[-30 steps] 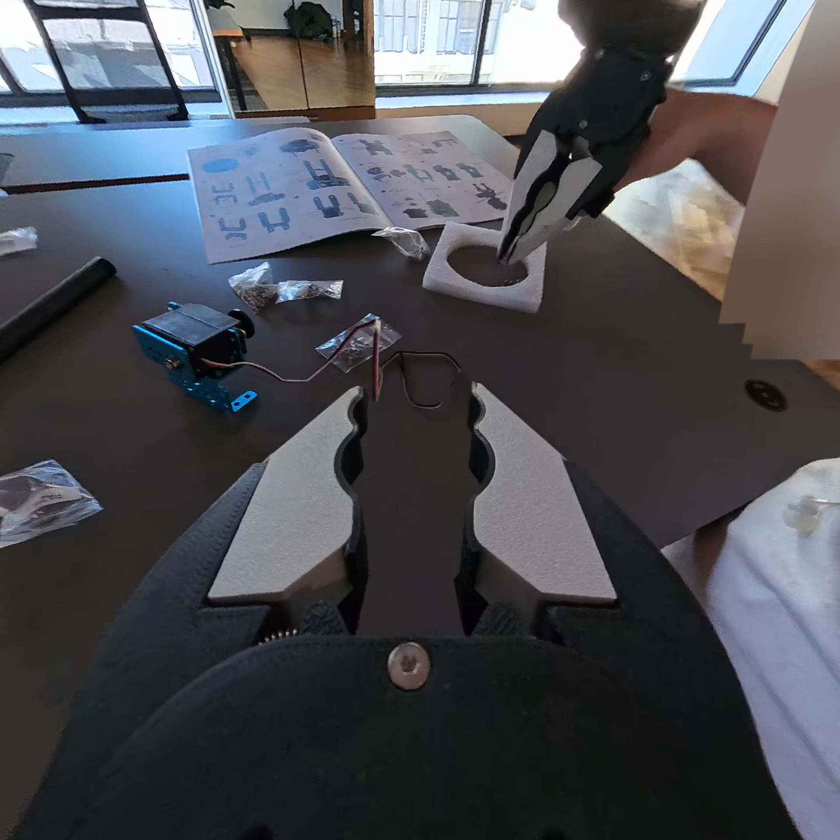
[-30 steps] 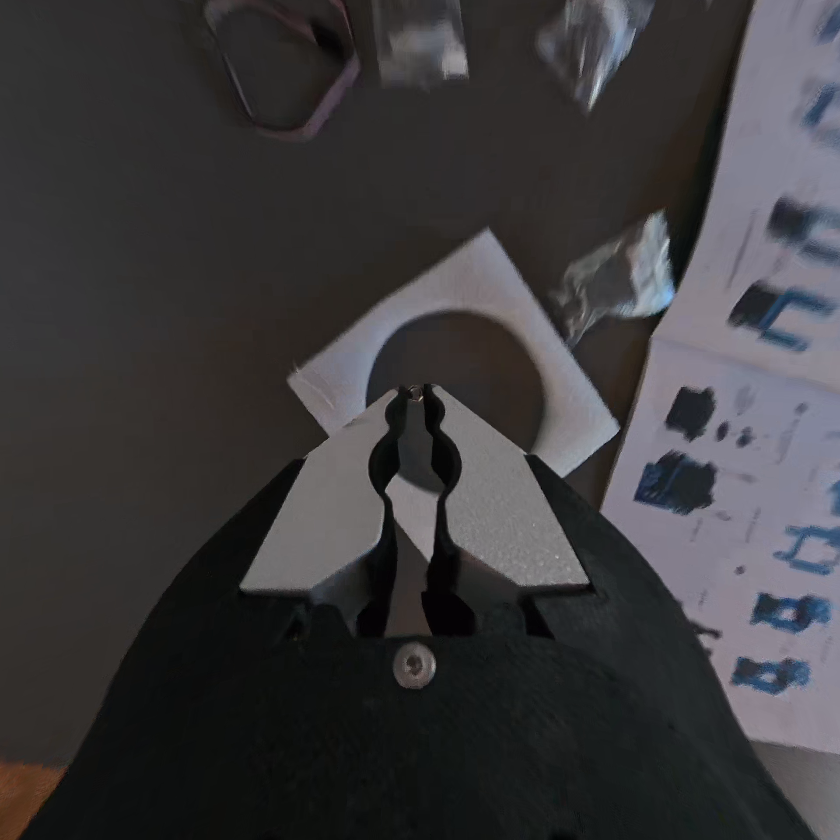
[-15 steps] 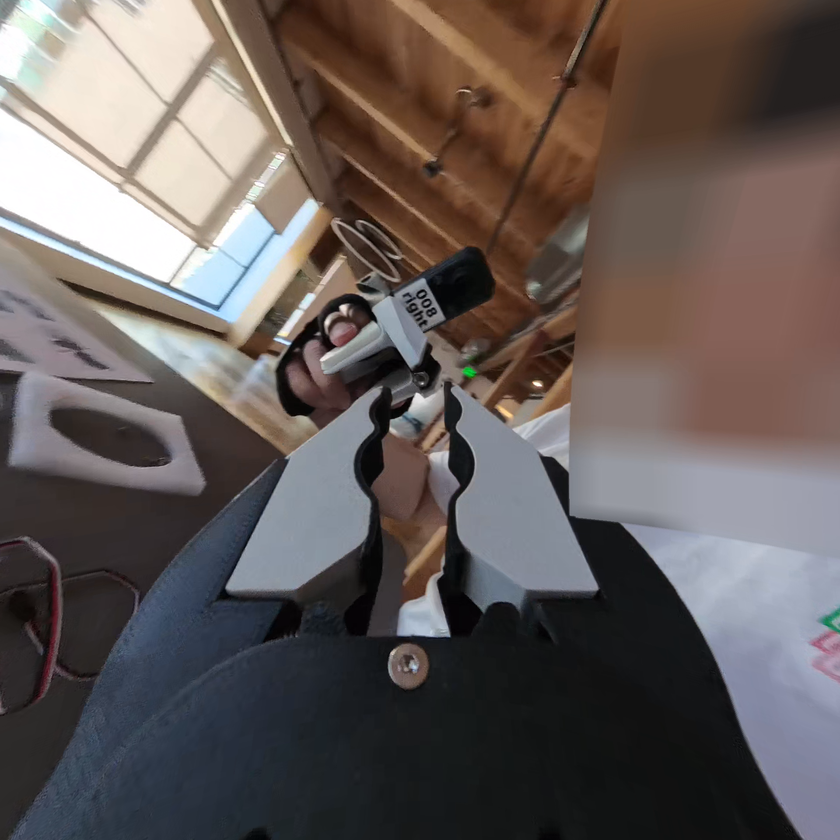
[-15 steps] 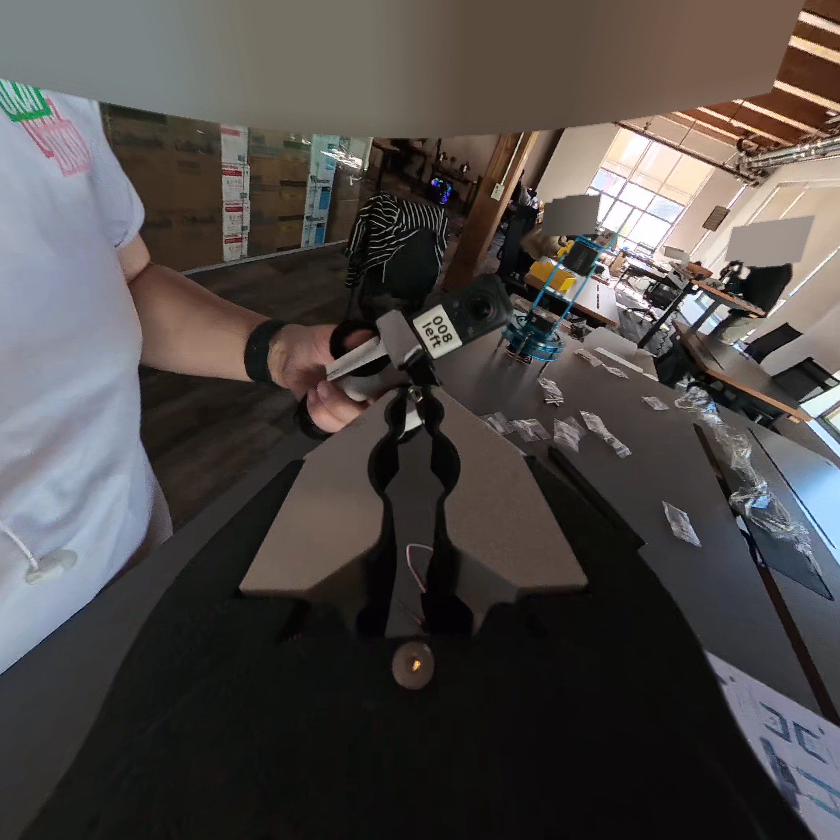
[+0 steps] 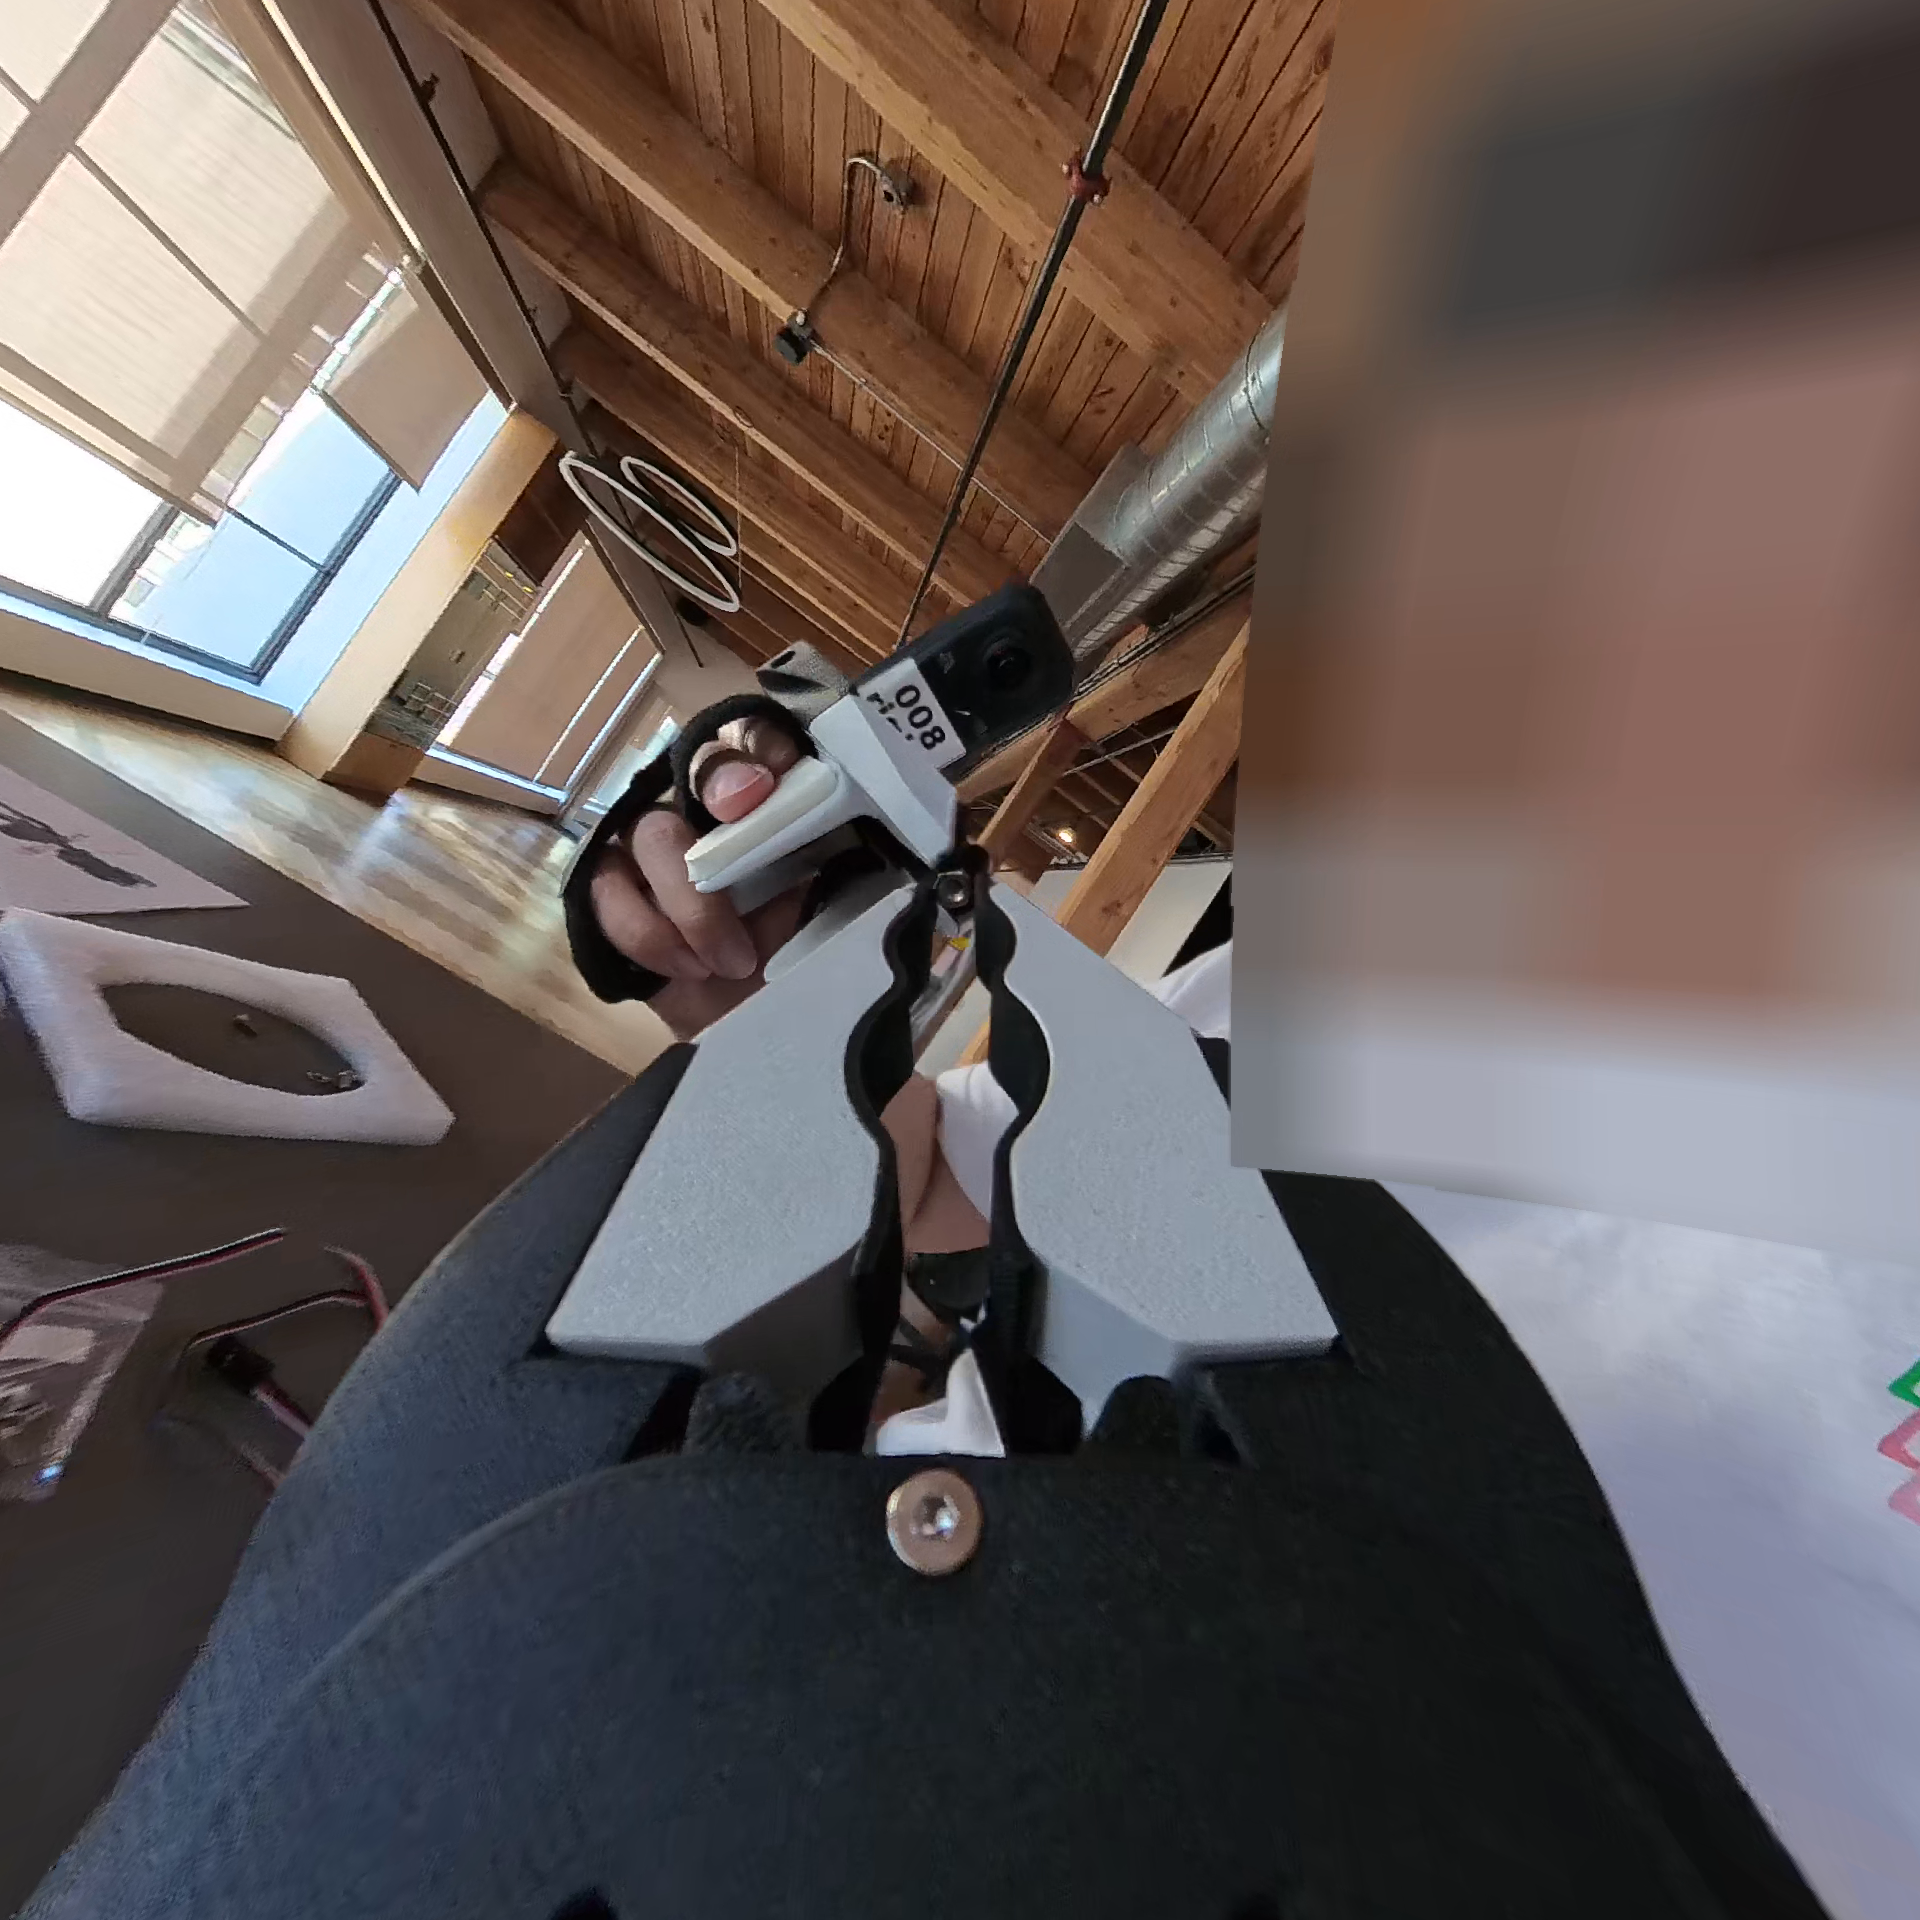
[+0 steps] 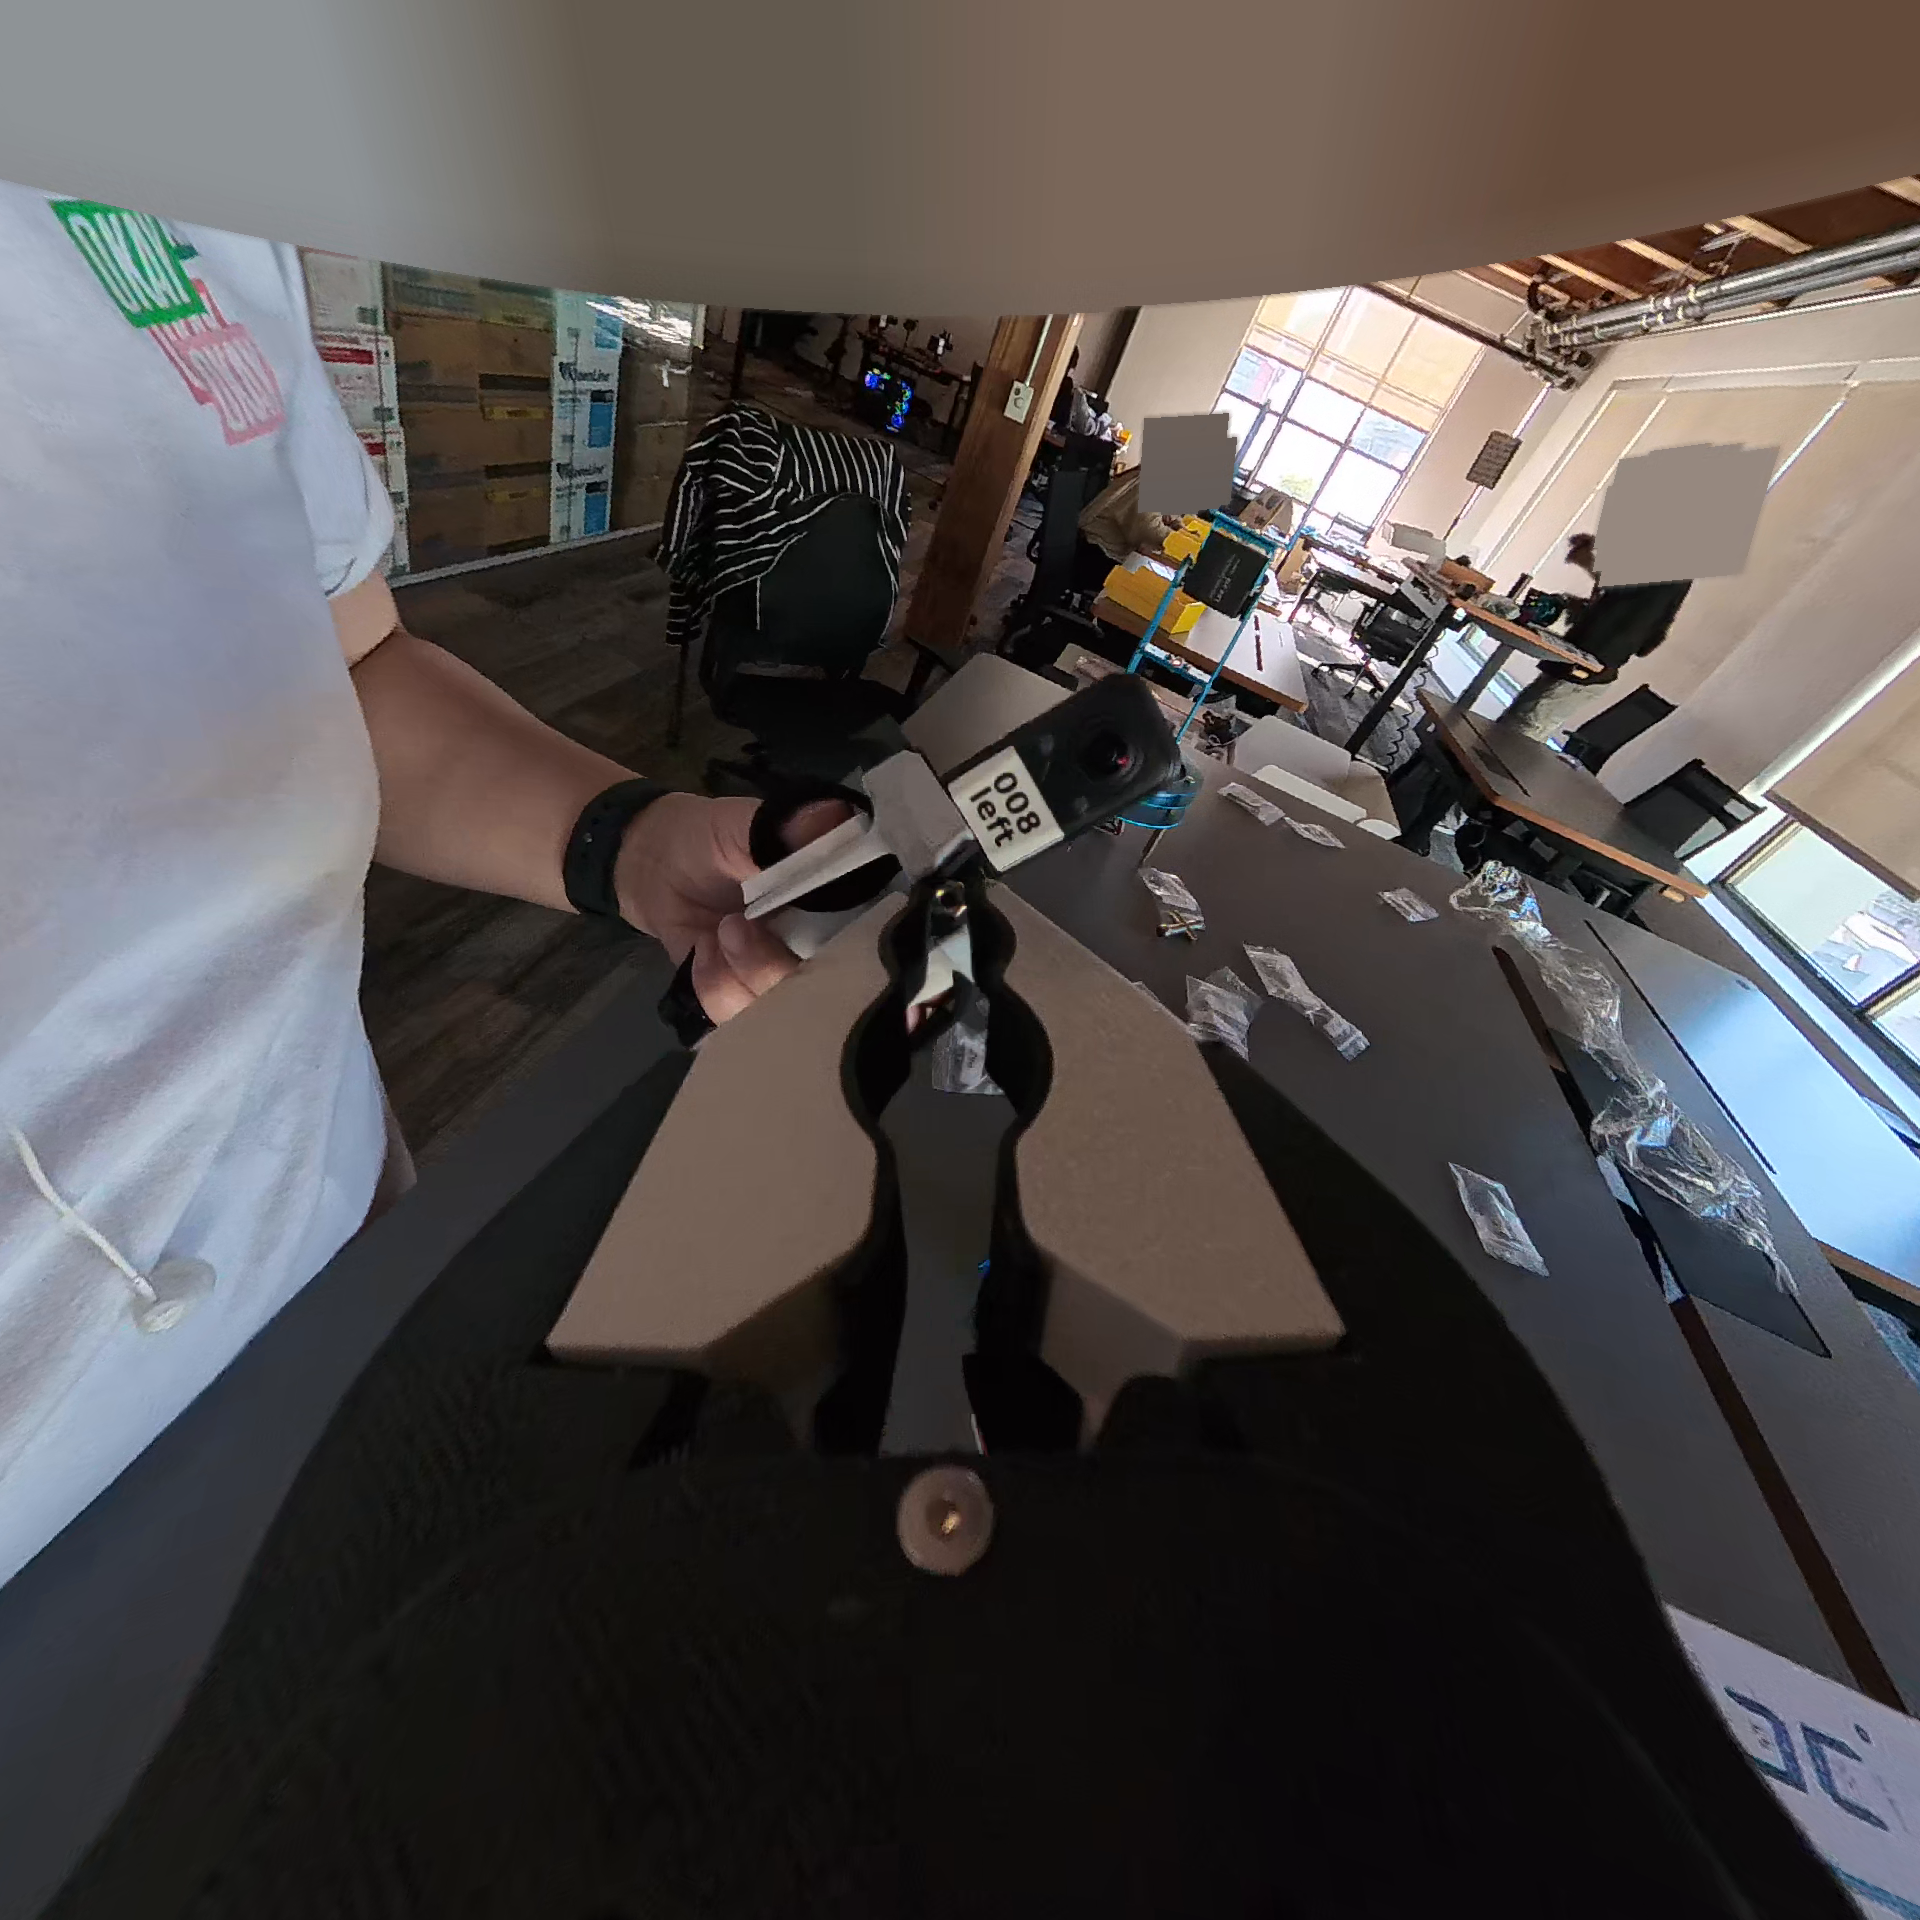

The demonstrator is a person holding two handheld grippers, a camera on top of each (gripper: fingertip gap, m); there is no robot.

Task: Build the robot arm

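Note:
My two grippers are raised above the dark table (image 5: 208, 1195) and point at each other, tip to tip. A small metal nut (image 5: 948, 885) sits between the tips of my left gripper (image 5: 948, 900), whose jaws are closed down on it. In the right wrist view the same small part (image 6: 943, 894) is pinched at the tips of my right gripper (image 6: 945, 906). A finger of the left gripper (image 6: 948, 956) shows white through the gap. Each view shows the hand (image 5: 665, 914) that holds the other gripper, with its black camera (image 6: 1091, 758).
A white foam square with a round hole (image 5: 395, 1091) lies on the table at left, with small metal bits (image 5: 244, 1023) inside. Red and black wires (image 5: 312, 1309) lie nearer. Several small plastic bags (image 6: 1299, 987) and a booklet (image 6: 1818, 1745) are on the table. A person's white shirt (image 6: 156, 727) is close.
The right gripper lifted the small part out of the foam ring. Both grippers swung up to face each other, and the left jaws closed from wide open onto the part.

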